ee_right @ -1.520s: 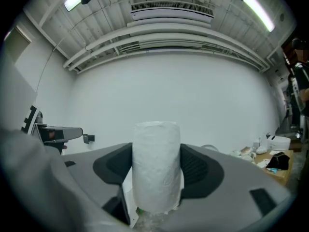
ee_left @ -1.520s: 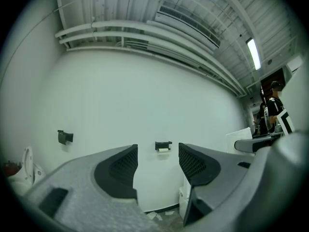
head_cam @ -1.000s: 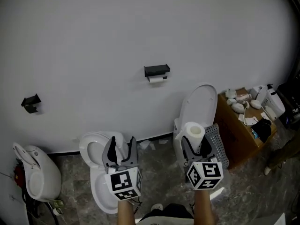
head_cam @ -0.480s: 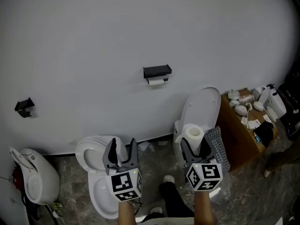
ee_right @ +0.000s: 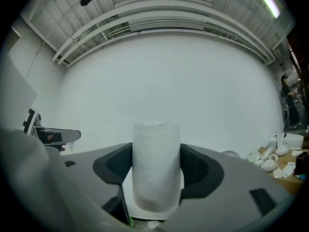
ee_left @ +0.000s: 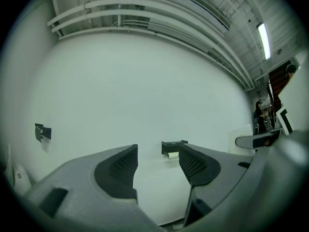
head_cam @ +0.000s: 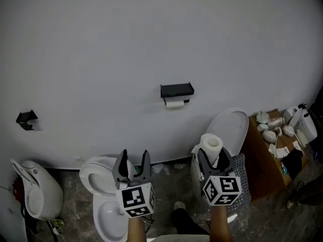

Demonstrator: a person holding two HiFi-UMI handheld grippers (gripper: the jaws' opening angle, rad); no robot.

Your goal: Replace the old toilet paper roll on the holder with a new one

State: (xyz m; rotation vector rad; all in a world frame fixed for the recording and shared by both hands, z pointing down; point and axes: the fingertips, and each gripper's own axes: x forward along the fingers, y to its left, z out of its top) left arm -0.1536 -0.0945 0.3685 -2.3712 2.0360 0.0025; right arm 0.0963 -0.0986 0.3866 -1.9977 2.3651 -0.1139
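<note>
White wall (head_cam: 101, 59) carries a black holder (head_cam: 177, 90) with the old roll (head_cam: 175, 104) beneath it. Well below, the right gripper (head_cam: 214, 158) clamps a new roll (head_cam: 211, 145) upright; the left gripper (head_cam: 135, 158) stands spread, empty.

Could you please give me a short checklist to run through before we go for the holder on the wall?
1. New roll secured: the right gripper clamps the full white toilet paper roll upright: ok.
2. Free hand: the left gripper has its jaws apart with nothing between them: ok.
3. Holder cleared: a thin, nearly spent white roll hangs under the black wall-mounted holder: not ok.
4. Holder within reach of both grippers: cannot tell.
5. How the holder's bar releases: too small to see: cannot tell.
</note>
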